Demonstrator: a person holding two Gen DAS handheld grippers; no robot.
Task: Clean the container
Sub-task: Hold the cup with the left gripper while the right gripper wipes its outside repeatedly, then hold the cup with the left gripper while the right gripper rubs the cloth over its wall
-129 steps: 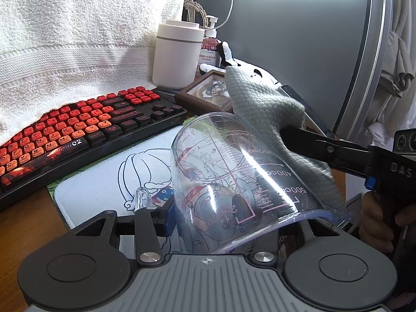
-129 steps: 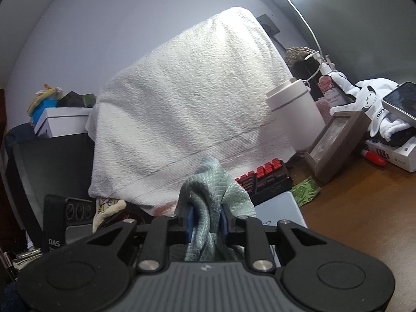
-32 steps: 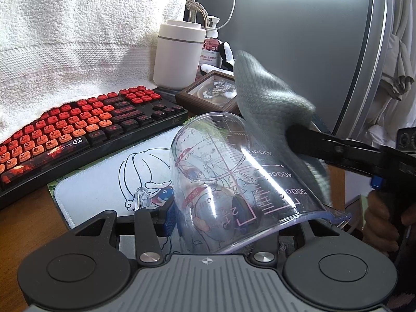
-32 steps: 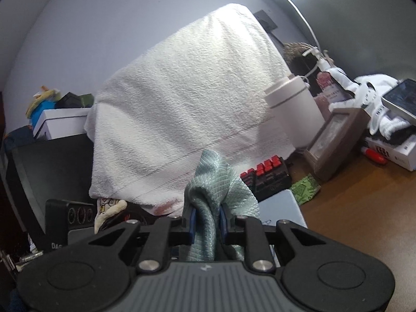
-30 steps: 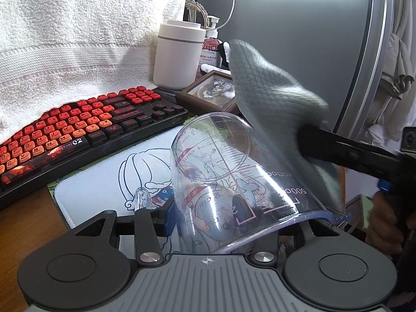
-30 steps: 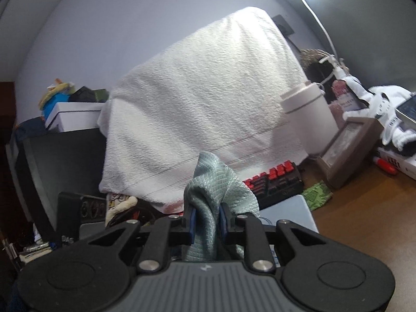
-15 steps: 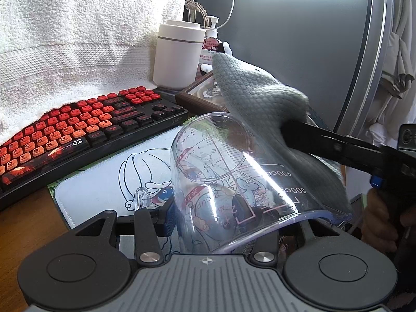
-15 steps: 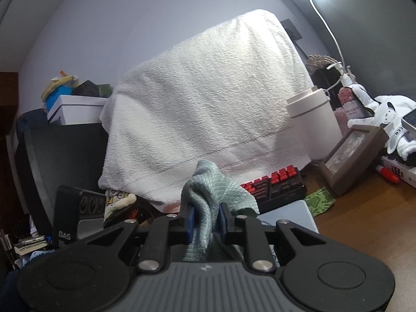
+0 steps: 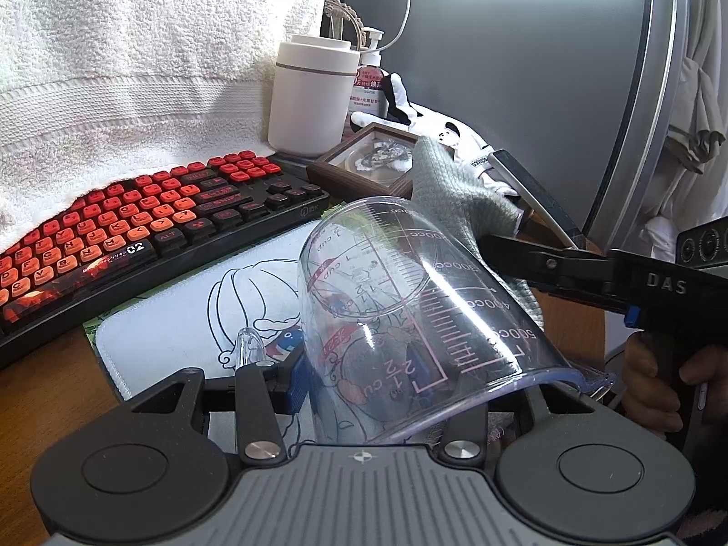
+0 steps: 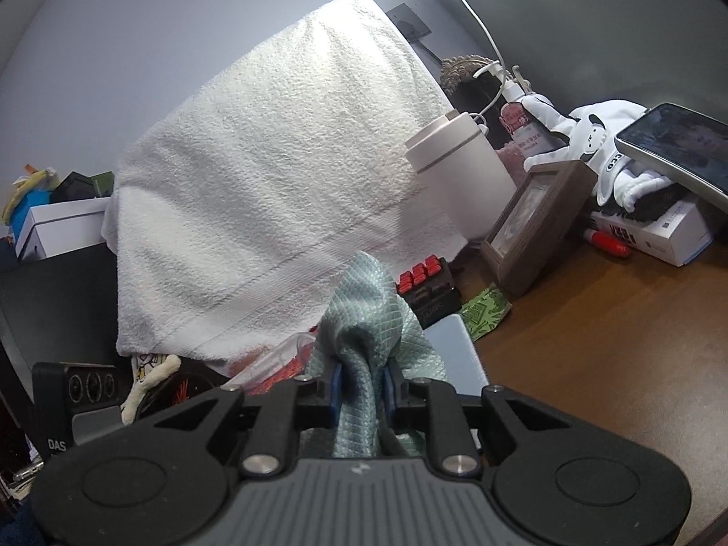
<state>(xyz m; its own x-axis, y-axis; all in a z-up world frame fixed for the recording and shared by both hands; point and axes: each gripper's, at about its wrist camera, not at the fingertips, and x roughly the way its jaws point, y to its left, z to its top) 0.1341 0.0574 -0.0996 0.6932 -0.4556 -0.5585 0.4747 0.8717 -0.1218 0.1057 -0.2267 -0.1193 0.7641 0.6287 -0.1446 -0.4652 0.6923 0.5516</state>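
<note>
Right gripper (image 10: 361, 384) pinching the cloth (image 10: 368, 314), we wipe the cup's (image 9: 409, 300) outer wall while our left gripper (image 9: 400, 391) clamps it; next, we judge, rub inside.

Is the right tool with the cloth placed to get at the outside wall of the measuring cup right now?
Probably yes. The right tool grips the cloth, which lies against the measuring cup wall held by the left tool; nothing sits between them.

Your right gripper (image 9: 489, 245) dragged the cloth (image 9: 459, 195) lower along the measuring cup (image 9: 409, 300). Cloth tip dropped too.
</note>
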